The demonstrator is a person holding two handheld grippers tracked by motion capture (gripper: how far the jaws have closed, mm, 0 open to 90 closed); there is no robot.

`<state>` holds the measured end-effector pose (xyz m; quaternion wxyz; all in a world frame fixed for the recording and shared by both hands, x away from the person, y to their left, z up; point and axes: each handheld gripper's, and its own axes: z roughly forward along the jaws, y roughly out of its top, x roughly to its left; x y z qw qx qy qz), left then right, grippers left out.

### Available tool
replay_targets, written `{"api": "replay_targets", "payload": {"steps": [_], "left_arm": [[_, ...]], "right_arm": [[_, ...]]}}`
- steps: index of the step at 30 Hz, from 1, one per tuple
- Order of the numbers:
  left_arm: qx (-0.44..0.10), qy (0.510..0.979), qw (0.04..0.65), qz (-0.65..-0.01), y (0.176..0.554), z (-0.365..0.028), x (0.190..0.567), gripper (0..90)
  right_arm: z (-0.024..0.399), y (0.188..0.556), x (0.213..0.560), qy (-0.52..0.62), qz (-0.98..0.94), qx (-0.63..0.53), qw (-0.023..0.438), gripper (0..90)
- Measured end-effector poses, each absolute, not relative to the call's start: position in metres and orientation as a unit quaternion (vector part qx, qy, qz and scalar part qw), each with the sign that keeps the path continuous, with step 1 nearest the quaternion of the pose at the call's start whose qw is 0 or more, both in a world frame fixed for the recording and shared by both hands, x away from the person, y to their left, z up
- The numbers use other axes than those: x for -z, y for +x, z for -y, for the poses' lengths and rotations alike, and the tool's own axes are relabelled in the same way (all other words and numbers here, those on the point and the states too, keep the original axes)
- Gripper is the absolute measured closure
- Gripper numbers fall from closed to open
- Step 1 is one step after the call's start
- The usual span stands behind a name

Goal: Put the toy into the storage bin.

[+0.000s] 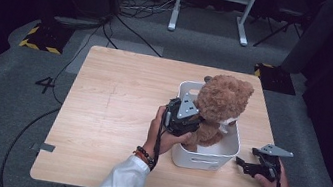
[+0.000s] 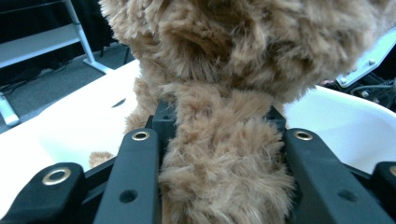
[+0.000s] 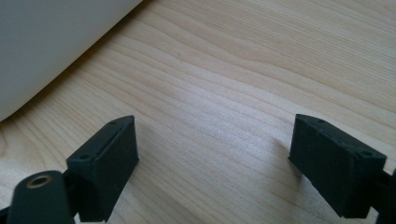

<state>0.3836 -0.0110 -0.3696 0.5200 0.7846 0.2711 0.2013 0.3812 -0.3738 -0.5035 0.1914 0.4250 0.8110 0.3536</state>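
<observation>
A brown teddy bear point(image 1: 221, 102) sits upright in a white bin point(image 1: 205, 158) on the right half of the wooden table point(image 1: 110, 115). My left gripper point(image 1: 194, 122) reaches in over the bin's left wall and is shut on the bear's lower body. In the left gripper view, both black jaws press into the bear's fur point(image 2: 224, 177) with the white bin point(image 2: 70, 126) behind. My right gripper point(image 1: 244, 165) hovers low beside the bin's right wall, open and with nothing in it. In the right gripper view, the right gripper point(image 3: 215, 149) has bare table point(image 3: 233, 70) between its jaws and the bin wall point(image 3: 46, 42) at upper left.
The table's right edge runs just past the right hand. Grey carpet with cables point(image 1: 86, 45) surrounds the table. White desk legs point(image 1: 243, 29) stand beyond it, and yellow-black striped bases point(image 1: 41, 38) sit on the floor at the back left and right.
</observation>
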Motion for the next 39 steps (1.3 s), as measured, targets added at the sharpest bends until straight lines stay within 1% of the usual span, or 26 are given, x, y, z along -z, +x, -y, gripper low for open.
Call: {"api": "replay_targets", "payload": {"steps": [11, 23, 32, 39], "left_arm": [[-0.196, 0.802, 0.498, -0.264, 0.3817, 0.0103, 0.3735, 62.2], [-0.192, 0.832, 0.454, -0.254, 0.3831, 0.011, 0.3757, 62.0], [-0.193, 0.836, 0.441, -0.263, 0.3868, 0.0113, 0.3778, 61.9], [-0.197, 0.849, 0.416, -0.26, 0.3885, 0.0125, 0.3756, 61.1]], "right_arm": [[0.3738, 0.3812, 0.5036, 0.425, -0.811, -0.354, 0.191, 14.9], [0.3738, 0.3811, 0.5035, 0.425, -0.811, -0.353, 0.192, 14.9], [0.3737, 0.3809, 0.5035, 0.426, -0.811, -0.353, 0.192, 14.9], [0.3737, 0.3808, 0.5035, 0.426, -0.81, -0.353, 0.192, 14.9]]}}
